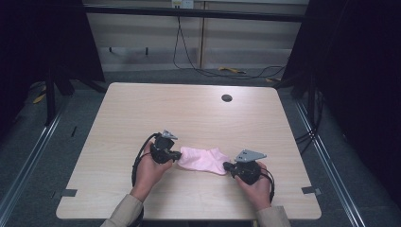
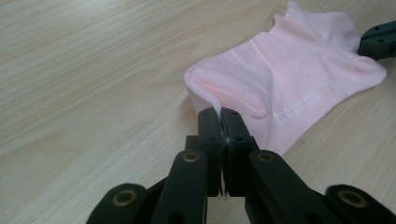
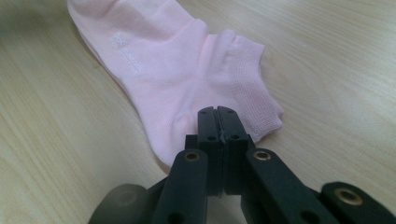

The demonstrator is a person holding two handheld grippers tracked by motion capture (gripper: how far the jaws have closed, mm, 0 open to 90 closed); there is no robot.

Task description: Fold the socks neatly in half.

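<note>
We see a pink sock (image 1: 203, 160) lying flat on the wooden counter (image 1: 189, 113), near its front edge, stretched between our two hands. Our left claw (image 2: 219, 114) is clamped on a pinch of fabric at the toe end, its jaws pressed together. Our right claw (image 3: 217, 114) is clamped on the heel end beside the ribbed cuff, jaws likewise together

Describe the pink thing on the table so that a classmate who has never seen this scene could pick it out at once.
Start at the pale wooden table and look to its near edge, between the person's two hands. There lies a pink ankle sock, flat on the wood, pinched at one end by the left gripper and at the other by the right gripper. It is the table's one soft, pink item, with small white lettering.
</note>
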